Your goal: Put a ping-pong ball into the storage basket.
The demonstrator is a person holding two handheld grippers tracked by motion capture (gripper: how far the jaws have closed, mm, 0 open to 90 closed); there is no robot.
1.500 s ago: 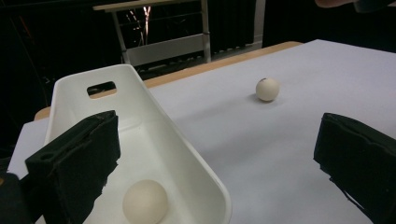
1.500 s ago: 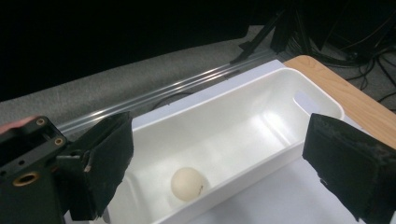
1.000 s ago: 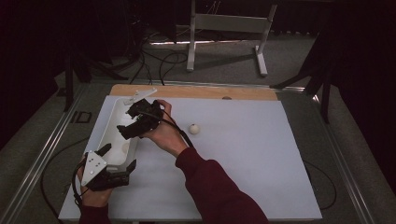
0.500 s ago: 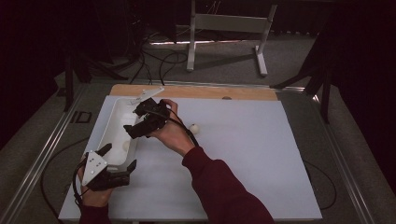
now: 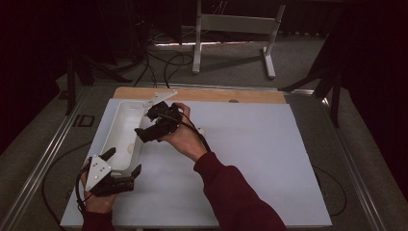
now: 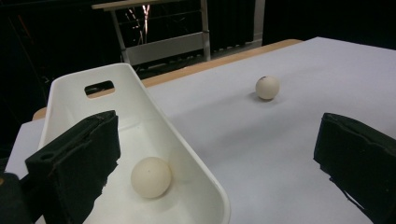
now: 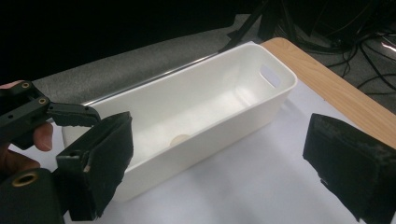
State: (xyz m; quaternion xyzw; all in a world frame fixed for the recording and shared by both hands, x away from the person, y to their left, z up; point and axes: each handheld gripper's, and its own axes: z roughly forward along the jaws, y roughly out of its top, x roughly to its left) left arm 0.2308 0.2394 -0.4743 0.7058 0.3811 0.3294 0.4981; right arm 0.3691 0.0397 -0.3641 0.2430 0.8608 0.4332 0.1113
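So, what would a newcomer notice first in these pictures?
First the long white tub at the left of the white table, with one pale ball lying inside it. A second ball sits loose on the table to its right. The right claw hangs open at the tub's rim, and the left claw stands open at its near end.

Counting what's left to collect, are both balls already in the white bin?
No, one ball lies in the bin; the other ball sits on the table.
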